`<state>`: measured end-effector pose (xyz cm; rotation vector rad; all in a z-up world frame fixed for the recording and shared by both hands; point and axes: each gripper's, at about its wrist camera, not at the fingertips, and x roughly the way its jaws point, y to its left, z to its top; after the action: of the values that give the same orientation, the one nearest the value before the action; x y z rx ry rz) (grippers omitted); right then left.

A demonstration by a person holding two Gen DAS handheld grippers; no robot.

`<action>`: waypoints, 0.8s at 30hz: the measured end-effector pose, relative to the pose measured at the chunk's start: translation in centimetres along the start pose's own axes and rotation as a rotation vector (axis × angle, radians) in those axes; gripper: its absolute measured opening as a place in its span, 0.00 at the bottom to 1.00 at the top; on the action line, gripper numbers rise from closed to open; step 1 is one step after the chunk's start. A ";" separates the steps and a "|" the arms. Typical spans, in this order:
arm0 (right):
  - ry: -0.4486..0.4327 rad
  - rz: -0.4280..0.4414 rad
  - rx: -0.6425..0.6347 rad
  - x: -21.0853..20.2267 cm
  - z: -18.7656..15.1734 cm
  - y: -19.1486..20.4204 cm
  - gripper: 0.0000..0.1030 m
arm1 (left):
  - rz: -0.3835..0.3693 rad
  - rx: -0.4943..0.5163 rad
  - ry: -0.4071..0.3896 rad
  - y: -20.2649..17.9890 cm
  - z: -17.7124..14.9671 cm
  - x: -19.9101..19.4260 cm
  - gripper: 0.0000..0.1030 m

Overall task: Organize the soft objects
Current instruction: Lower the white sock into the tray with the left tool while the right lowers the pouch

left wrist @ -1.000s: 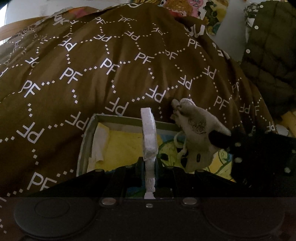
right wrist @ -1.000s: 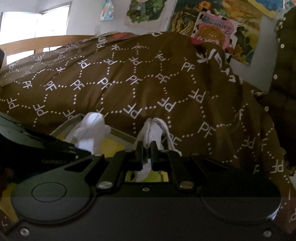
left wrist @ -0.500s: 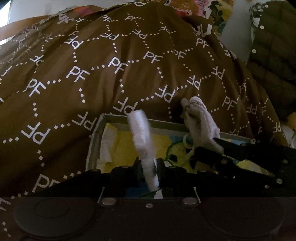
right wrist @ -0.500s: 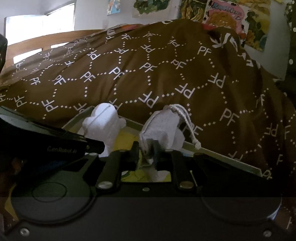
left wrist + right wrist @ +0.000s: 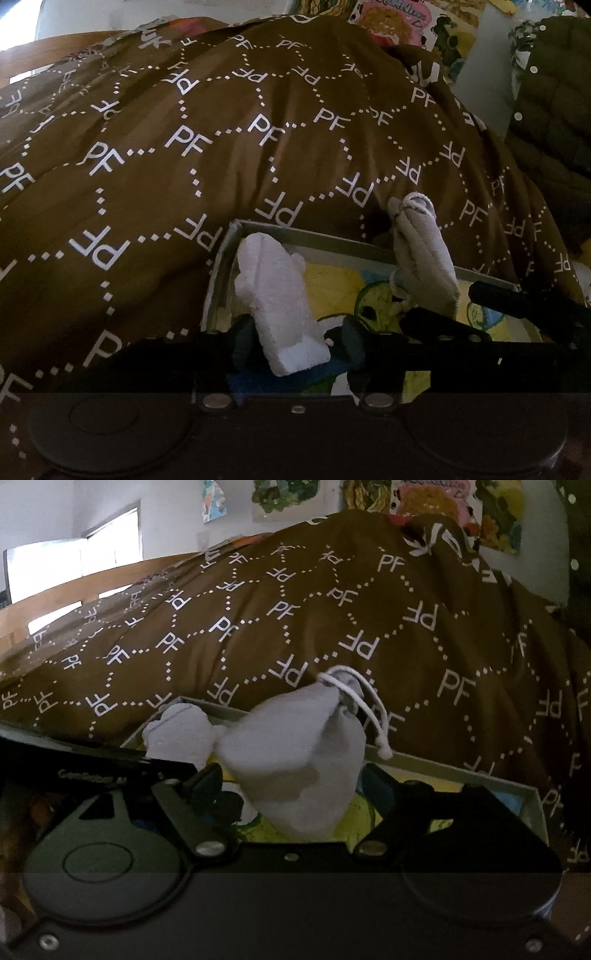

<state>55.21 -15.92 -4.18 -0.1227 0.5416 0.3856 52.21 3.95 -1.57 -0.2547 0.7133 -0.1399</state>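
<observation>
Pouch [image 5: 295,760] upright inside box rim [image 5: 443,766]

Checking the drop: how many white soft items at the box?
2: folded white cloth between the left gripper's fingers, drawstring pouch between the right gripper's. More may be hidden.

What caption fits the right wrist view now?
Right gripper, fingers just opened, releasing the drawstring pouch over the shallow box.

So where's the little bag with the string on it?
In the right wrist view the little drawstring bag sits mid-picture between the right gripper's just-opened jaws, over the shallow box on the brown blanket, beside the white fluffy bundle.
</observation>
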 end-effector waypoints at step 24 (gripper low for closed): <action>0.036 0.097 0.294 -0.2 -3.7 -5.2 0.99 | 0.050 -0.038 -0.158 0.2 -2.3 -4.5 0.85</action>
<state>55.34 -21.58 -7.14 0.1807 0.6359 0.3948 47.37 4.65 -0.47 -0.2806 0.5650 -0.0579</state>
